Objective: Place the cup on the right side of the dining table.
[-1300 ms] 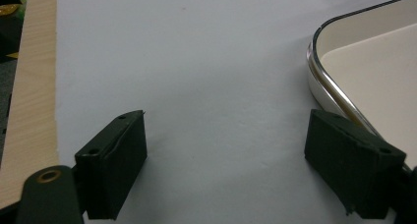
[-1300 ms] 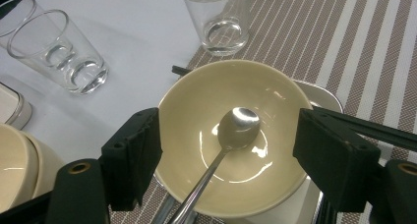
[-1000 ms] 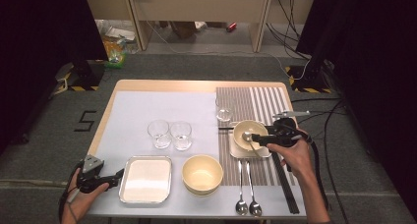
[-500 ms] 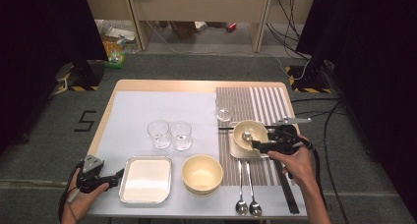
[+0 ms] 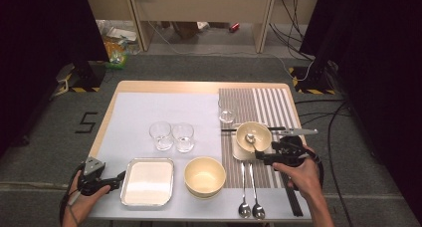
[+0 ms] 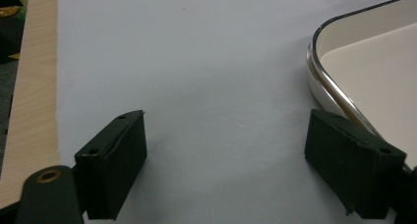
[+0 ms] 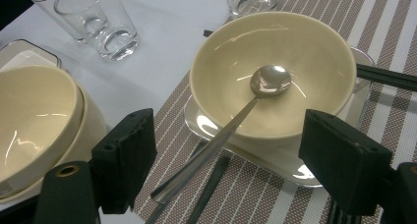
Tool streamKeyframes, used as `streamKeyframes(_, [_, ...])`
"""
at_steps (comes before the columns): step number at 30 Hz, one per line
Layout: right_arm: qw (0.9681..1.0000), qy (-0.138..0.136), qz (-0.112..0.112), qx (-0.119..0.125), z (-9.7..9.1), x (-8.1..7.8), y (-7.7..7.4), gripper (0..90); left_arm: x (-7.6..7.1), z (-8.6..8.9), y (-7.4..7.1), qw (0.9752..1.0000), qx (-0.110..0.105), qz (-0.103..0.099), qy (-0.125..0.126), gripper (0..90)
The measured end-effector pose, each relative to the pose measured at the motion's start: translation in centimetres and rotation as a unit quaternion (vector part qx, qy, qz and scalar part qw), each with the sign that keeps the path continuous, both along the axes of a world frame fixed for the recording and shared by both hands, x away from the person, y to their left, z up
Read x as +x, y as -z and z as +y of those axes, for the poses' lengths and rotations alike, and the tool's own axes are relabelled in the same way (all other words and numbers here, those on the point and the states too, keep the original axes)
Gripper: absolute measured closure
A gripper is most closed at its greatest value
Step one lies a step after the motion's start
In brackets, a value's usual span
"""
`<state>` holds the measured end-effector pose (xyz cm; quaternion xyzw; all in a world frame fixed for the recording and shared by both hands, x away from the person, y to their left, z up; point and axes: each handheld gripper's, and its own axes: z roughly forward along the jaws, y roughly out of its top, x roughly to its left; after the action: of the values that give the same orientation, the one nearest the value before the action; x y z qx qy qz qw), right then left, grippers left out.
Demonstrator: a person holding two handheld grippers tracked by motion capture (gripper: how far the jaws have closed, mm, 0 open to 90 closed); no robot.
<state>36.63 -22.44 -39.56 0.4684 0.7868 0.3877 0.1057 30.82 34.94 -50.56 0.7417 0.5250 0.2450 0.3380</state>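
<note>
Table-setting job, judged roughly mid-way. Spoon point(image 7: 231, 121) already in the cream bowl point(image 5: 254, 136): head resting on the bowl floor, handle leaning out over the rim toward 6 o'clock in the high view. Bowl sitting on a small metal tray point(image 7: 275, 160) on the striped placemat point(image 5: 278, 102), at about 3 o'clock of desk point(image 5: 149, 87) centre.

Right gripper point(image 5: 263, 158) just off the bowl at its 5 o'clock, jaws wide and just been opening; spoon handle between them in the right gripper view but pads not pressing on it. Reads as a release, spoon placement done.

Left gripper point(image 5: 119, 177) parked at the desk's 7 o'clock corner, jaws wide, nothing between them, bare desk under it. White tray point(image 6: 364, 62) just beside its right jaw, not gripped.

Judged outstanding:
- two spoons point(image 5: 250, 207) flat on the placemat at 6 o'clock of the bowl, untouched
- second cream bowl point(image 5: 204, 175) at 6 o'clock of desk centre, empty
- white tray at 7 o'clock, empty
- pair of glasses point(image 5: 172, 136) near desk centre, third glass point(image 5: 227, 115) at 11 o'clock of the spooned bowl
- dark chopsticks point(image 5: 249, 129) lying behind the bowl, another dark pair point(image 5: 291, 197) along the placemat's right edge

Cannot tell from here which of those belong to the final layout.
</note>
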Motion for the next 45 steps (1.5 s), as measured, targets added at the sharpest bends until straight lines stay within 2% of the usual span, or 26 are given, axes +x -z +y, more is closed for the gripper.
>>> streamKeyframes(9, [0.9998,-0.013,-0.008,-0.008,0.1,-0.9,0.1,21.9,0.0,0.0,0.0,1.0,-0.001,-0.001,-0.001,15.4])
streamKeyframes(24, [0.9998,-0.018,-0.005,0.005,-1.1,-2.4,1.1,21.9,0.0,0.0,0.0,1.0,-0.002,0.0,-0.002,15.2])
streamKeyframes(37, [0.9999,-0.011,-0.004,0.002,-2.6,-4.0,2.2,21.9,0.0,0.0,0.0,1.0,-0.003,0.001,-0.002,15.1])
streamKeyframes(45, [1.0,-0.003,-0.004,-0.005,-3.4,-4.3,3.0,22.1,0.0,0.0,0.0,1.0,-0.003,0.001,-0.002,15.0])
